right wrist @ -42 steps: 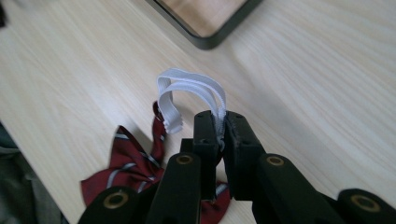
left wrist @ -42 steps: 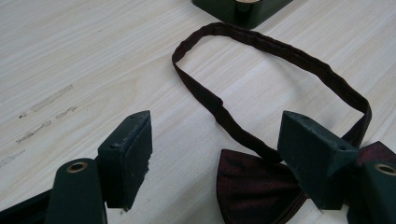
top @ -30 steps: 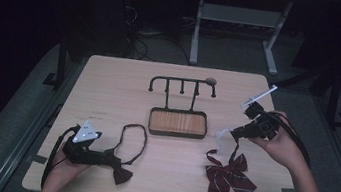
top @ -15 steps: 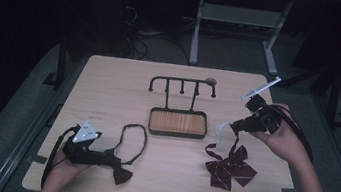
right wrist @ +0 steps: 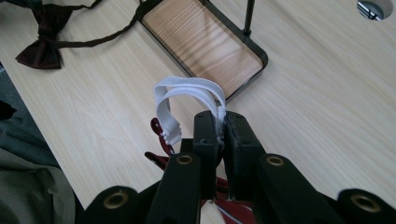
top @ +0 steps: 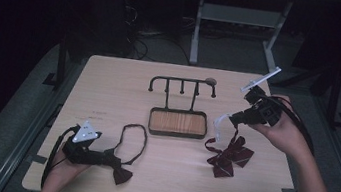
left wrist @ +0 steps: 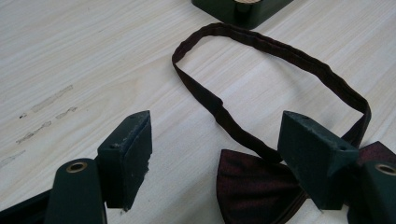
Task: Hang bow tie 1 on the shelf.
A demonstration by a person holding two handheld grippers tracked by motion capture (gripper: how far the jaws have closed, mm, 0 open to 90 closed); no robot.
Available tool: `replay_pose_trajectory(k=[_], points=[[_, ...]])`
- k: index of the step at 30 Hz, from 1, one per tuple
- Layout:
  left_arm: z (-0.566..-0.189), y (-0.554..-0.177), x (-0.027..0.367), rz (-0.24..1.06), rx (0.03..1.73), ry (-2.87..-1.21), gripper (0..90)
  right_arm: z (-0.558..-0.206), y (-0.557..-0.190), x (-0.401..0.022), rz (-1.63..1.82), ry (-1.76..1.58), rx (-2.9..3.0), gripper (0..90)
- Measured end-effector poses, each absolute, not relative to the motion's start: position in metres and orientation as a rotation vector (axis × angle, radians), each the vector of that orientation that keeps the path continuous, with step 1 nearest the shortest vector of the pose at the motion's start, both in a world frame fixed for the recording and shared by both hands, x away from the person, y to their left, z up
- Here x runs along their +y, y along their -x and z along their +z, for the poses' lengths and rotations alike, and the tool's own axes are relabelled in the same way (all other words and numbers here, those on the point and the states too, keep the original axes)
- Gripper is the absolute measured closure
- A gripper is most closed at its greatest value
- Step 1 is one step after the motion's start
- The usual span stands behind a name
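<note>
since a second ago our right gripper (top: 232, 119) has lifted the striped bow tie (top: 228, 156) by its white elastic band (right wrist: 187, 100), so the bow now hangs with only its lower edge brushing the table (top: 266, 190) just right of the hook stand (top: 180, 105). we keep those jaws clamped flat on the band and raise it smoothly toward a hook, holding the loop open so it slips over a peg rather than snagging. our left gripper (left wrist: 219, 149) rests with jaws apart over the dark bow tie (left wrist: 259, 189) at the near left, its strap (left wrist: 280, 51) looping ahead.
</note>
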State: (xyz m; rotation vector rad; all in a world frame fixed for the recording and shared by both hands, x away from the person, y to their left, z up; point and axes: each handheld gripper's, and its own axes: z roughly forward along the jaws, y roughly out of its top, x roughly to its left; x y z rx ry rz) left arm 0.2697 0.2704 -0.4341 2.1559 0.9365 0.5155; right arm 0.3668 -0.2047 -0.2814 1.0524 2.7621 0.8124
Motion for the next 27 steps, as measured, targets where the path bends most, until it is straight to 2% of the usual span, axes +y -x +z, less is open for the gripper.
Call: replay_pose_trajectory(k=[27], points=[[-0.434, -0.27, 0.272, 0.514, 0.933, -2.154, 26.7, -0.261, -0.385, -0.187, 0.797, -1.024, 2.745, 83.9]])
